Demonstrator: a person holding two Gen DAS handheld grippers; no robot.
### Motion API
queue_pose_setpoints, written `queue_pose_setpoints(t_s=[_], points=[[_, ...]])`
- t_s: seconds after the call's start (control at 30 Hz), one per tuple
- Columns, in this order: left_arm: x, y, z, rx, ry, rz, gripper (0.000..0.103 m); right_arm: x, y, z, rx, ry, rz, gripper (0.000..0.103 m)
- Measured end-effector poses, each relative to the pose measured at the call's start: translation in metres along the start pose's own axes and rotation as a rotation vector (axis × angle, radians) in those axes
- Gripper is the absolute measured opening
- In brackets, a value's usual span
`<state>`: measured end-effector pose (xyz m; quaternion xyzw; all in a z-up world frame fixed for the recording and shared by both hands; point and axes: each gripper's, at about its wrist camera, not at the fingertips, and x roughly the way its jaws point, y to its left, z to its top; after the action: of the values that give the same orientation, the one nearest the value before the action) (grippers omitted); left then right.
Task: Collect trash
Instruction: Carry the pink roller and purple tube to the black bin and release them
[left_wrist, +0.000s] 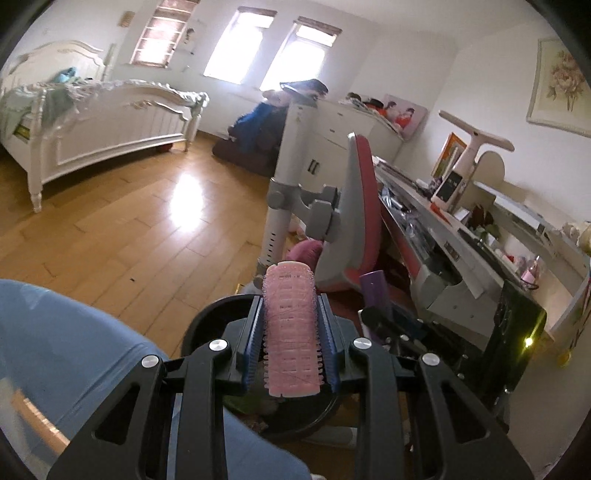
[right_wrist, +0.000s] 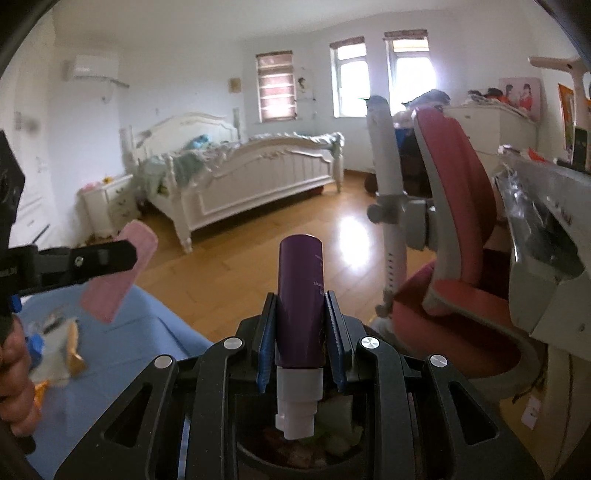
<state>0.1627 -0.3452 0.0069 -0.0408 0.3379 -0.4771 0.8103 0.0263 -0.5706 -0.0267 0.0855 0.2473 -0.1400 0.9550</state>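
Trash items are held one per gripper, both above a black bin (left_wrist: 207, 314).

Left gripper (left_wrist: 290, 332): the fingers (left_wrist: 255, 332) are narrowed onto a pink hair roller (left_wrist: 290, 328). The roller lies lengthwise between the blue pads, with its far end projecting past the fingertips. The dark round bin sits directly below, and its rim shows on both sides of the fingers. In the right wrist view the same roller (right_wrist: 118, 273) appears at the left, tilted, with a black finger of the left gripper (right_wrist: 99, 258) lying across it, and a hand (right_wrist: 14, 369) shows at the left edge.

Right gripper (right_wrist: 300, 332): the fingers (right_wrist: 338, 343) are closed onto a purple bottle (right_wrist: 301, 302). The bottle's white pump end (right_wrist: 297, 402) points back toward the camera, and its purple body extends forward beyond the fingertips. The bin opening (right_wrist: 332, 443) lies under the pump end, with crumpled waste visible inside it. In the left wrist view the bottle (left_wrist: 373, 288) shows just right of the roller.

Surroundings: a wooden floor (left_wrist: 129, 221), a white bed (left_wrist: 92, 125), a red and grey chair (right_wrist: 454, 206), and a cluttered desk (left_wrist: 461, 229) to the right. Blue fabric (left_wrist: 55, 332) fills the lower left.
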Motion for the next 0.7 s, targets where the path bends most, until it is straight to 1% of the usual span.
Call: queue_pose_setpoints(t_s=[0.13, 0.23, 0.47, 0.7], points=[[0.018, -0.004, -0.001, 0.019, 0.031, -0.019, 0.028, 0.014, -0.008, -0.004, 0.005, 0.021, -0.009, 0.026], [0.032, -0.003, 0.001, 0.009, 0.055, -0.030, 0.028, 0.024, -0.009, -0.008, 0.007, 0.041, -0.017, 0.026], [0.055, 0.003, 0.000, 0.002, 0.111, -0.038, 0.028, 0.042, -0.015, -0.015, 0.017, 0.078, -0.024, 0.026], [0.074, 0.003, 0.001, 0.000, 0.145, -0.043, 0.029, 0.054, -0.020, -0.019, 0.020, 0.101, -0.031, 0.026]])
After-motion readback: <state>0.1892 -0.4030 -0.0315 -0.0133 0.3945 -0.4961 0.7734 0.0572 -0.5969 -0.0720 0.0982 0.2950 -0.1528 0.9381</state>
